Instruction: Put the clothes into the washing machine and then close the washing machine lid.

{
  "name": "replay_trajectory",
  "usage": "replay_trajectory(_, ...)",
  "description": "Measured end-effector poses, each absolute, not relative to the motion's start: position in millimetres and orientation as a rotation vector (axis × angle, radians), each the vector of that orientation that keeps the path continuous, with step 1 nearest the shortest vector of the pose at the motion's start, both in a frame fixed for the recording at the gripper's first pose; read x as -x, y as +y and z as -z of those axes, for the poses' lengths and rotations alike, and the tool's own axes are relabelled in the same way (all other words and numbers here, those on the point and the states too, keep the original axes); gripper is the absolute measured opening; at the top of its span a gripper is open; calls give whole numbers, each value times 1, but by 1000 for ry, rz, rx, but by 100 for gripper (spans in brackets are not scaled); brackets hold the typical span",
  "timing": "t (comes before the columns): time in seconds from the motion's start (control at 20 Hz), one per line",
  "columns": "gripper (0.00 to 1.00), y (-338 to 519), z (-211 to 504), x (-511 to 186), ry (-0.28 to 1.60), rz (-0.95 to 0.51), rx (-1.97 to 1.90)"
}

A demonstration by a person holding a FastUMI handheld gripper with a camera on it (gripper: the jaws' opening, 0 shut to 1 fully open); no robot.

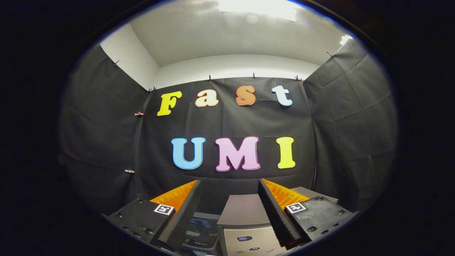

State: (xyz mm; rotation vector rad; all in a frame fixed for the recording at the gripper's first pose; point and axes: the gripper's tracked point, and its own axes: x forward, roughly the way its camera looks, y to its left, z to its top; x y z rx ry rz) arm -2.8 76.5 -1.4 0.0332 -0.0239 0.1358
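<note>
My gripper (229, 186) is held high and level, with its two fingers spread wide apart and nothing between them. Below and just beyond the fingers sits the washing machine (245, 241), a grey box seen from above. Its flat grey lid (243, 210) lies between the two fingers, and its control panel with buttons (249, 243) faces me. Whether the lid is fully down I cannot tell from this angle. No clothes are in sight.
A dark appliance or tray with a glossy top (201, 231) stands to the left of the washing machine, under my left finger. The black cloth wall (227, 121) closes the booth behind and on both sides. A white ceiling with a bright lamp (257, 7) is overhead.
</note>
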Motion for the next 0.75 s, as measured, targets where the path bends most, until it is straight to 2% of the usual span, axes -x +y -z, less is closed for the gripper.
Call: replay_trajectory(0.75,98,80,6,-2,-9,-138,-29)
